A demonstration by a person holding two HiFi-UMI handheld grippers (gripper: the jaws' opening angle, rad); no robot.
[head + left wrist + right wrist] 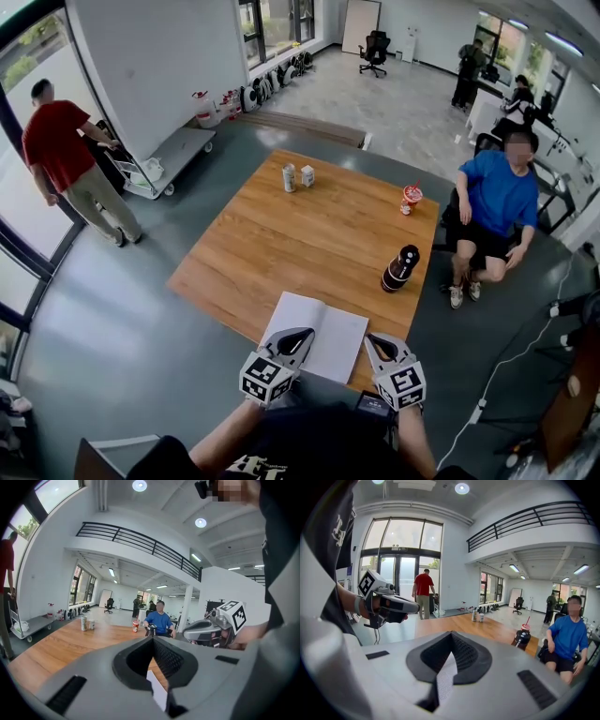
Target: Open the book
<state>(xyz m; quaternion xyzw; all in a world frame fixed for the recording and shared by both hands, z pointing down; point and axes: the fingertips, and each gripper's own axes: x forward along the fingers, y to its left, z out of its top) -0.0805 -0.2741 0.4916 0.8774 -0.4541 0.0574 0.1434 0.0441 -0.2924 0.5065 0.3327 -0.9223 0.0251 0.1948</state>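
White pages of the book (pixel 333 345) lie open at the worktop's (pixel 319 234) near edge, the left gripper (pixel 305 335) and right gripper (pixel 373 340) clenched, apparently empty, above that edge; opening looks complete, so only withdrawal should follow.

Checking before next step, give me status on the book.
Left gripper and right gripper both shut, empty, over the near edge of the book. Book lies open, pages up, at the near edge of the table. Black bottle beyond it, not in the way.

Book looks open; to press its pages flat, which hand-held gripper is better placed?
Left, probably. The left hand-held gripper hangs over the book, while the right hand-held gripper sits just past its right side.
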